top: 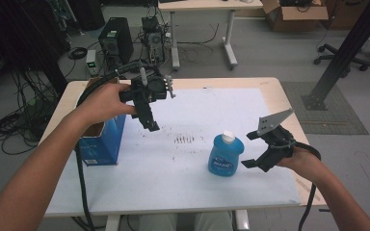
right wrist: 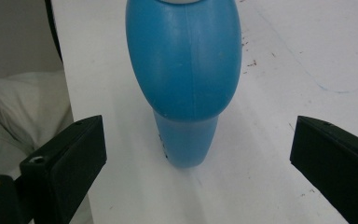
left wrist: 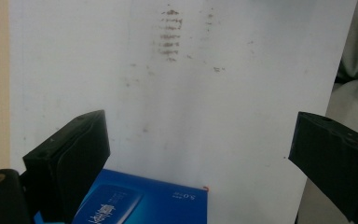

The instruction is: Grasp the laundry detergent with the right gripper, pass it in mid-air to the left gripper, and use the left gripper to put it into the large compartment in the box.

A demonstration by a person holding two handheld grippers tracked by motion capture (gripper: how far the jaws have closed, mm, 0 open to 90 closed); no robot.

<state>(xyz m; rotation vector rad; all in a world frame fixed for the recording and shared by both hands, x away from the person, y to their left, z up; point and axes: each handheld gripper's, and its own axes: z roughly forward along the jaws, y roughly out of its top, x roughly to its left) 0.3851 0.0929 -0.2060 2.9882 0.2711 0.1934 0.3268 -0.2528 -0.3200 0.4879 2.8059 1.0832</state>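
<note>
Reaching in from the right edge of the white sheet-covered table (top: 183, 187), the right gripper (top: 253, 150) has its two black jaws spread wide and empty, lined up on the blue plastic bottle with a white cap (top: 226, 155) that stands upright near the middle of the sheet, just beside the jaw tips in the high view. In the right gripper view the bottle (right wrist: 186, 84) sits between the jaws but not touching either, and it looks nearer the left one — so if the jaws close from here, that side would likely meet the plastic first and could shove or tip the bottle rather than clamp it. Its bulging, smooth shoulder narrows toward the base; a grip taken on the curve might squeeze it out upward or downward, and a grip low on the narrow part could leave it top-heavy. The left gripper (top: 149, 120) hangs raised above the table, jaws apart and holding nothing, over the near corner of an open blue cardboard box (top: 101, 142) at the left; in the left gripper view the box (left wrist: 142, 200) lies just beneath the left-hand jaw — lowering carelessly could knock it.
</note>
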